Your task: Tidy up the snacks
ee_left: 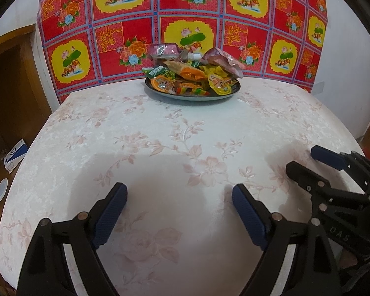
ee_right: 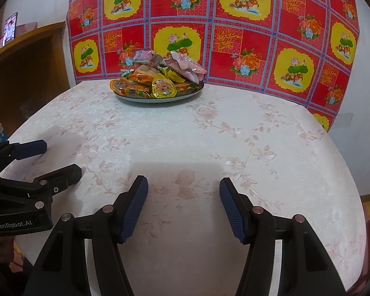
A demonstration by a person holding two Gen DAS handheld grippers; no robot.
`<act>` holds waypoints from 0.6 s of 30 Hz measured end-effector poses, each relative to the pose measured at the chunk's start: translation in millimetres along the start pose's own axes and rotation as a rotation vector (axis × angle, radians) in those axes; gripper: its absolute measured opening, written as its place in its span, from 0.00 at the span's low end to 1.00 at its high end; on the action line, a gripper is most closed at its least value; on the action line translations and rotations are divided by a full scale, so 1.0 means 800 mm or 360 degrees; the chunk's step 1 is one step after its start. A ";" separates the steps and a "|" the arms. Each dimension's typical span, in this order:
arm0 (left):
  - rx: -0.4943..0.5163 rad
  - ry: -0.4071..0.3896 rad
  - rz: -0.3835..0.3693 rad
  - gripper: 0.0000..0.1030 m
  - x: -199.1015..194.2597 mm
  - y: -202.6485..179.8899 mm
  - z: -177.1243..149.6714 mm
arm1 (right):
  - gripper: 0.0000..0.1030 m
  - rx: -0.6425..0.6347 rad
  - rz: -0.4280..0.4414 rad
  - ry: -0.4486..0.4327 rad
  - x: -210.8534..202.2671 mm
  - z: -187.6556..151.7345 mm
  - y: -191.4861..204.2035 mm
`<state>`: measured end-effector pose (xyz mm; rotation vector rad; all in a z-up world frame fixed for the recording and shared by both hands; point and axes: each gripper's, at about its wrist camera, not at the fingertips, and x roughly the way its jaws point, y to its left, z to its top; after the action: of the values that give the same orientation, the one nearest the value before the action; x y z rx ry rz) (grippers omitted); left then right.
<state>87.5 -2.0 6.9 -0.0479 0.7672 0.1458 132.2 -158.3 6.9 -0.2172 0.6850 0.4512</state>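
**Both grippers empty, snack pile heaped on the far plate**

Blue pads of the left gripper sit nearest the lens, spread wide with nothing between them, low over the table. Right gripper is the same: fingers wide apart, empty, just beside the left one, on the near side of the table from the plate.

Snacks are all on that plate, at the far edge of the table against the red and yellow flowered cloth. Neither gripper is near the plate.

Risks, judged from here:
- Pile is heaped loose, with packets overhanging the rim. Pulling one from low down would likely spill the ones on top.
- Wrappers look slick and crinkly; a pinch on a corner could slip.
- Pink pouches on top lie tilted and could slide off at a nudge.
- Plate looks shallow; a sideways push could shift it toward the cloth.

Look of the snacks: small sealed packets, orange, yellow and green below, pink on top, jumbled, overlapping, unsorted. Print too small to read.
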 end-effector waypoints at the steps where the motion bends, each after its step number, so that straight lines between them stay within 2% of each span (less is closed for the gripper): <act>1: 0.0001 0.0000 0.0001 0.88 0.000 0.000 0.000 | 0.59 -0.0002 -0.0001 -0.0001 0.000 0.000 0.000; 18: -0.0003 0.0007 -0.0005 0.88 -0.001 0.000 -0.001 | 0.59 -0.0002 0.0001 0.0005 0.000 0.001 -0.001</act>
<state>86.4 -2.1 6.9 -0.0510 0.7711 0.1433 132.6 -158.7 7.6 -0.2190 0.6879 0.4523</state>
